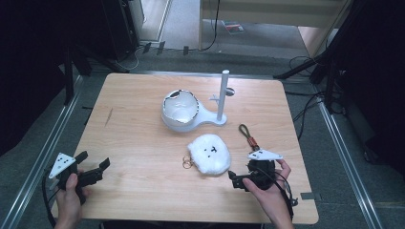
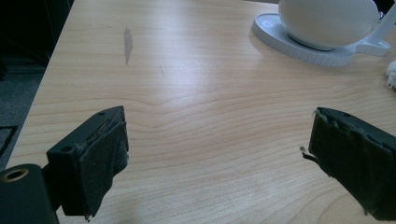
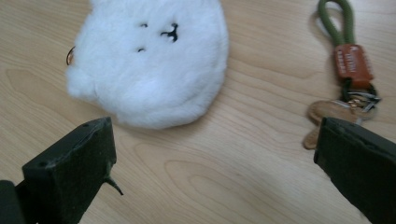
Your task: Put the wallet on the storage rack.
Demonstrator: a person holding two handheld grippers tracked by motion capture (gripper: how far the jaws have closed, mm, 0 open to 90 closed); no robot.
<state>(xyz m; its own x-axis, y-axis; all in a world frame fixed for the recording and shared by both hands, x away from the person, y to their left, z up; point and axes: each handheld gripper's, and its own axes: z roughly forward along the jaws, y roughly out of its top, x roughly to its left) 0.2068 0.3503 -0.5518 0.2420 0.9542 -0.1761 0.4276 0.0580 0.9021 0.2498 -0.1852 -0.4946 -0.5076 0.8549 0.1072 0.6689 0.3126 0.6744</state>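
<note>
At the lower right of the high view, the right gripper point(image 1: 237, 180) is being held low over the table point(image 1: 143, 143) with its jaws spread wide and empty, aimed at the white plush pouch point(image 3: 149, 60) lying just ahead, centre frame. The pouch is being judged light, soft and compressible, best pinched at its fluffy lower edge or beside its gold ring point(image 3: 70, 55). Right of it, the green-looped keychain point(image 3: 350, 60) is lying flat. At lower left, the left gripper point(image 1: 93, 172) is being held with jaws apart, empty. Farther off, the white stand point(image 1: 193, 114) is waiting.
</note>
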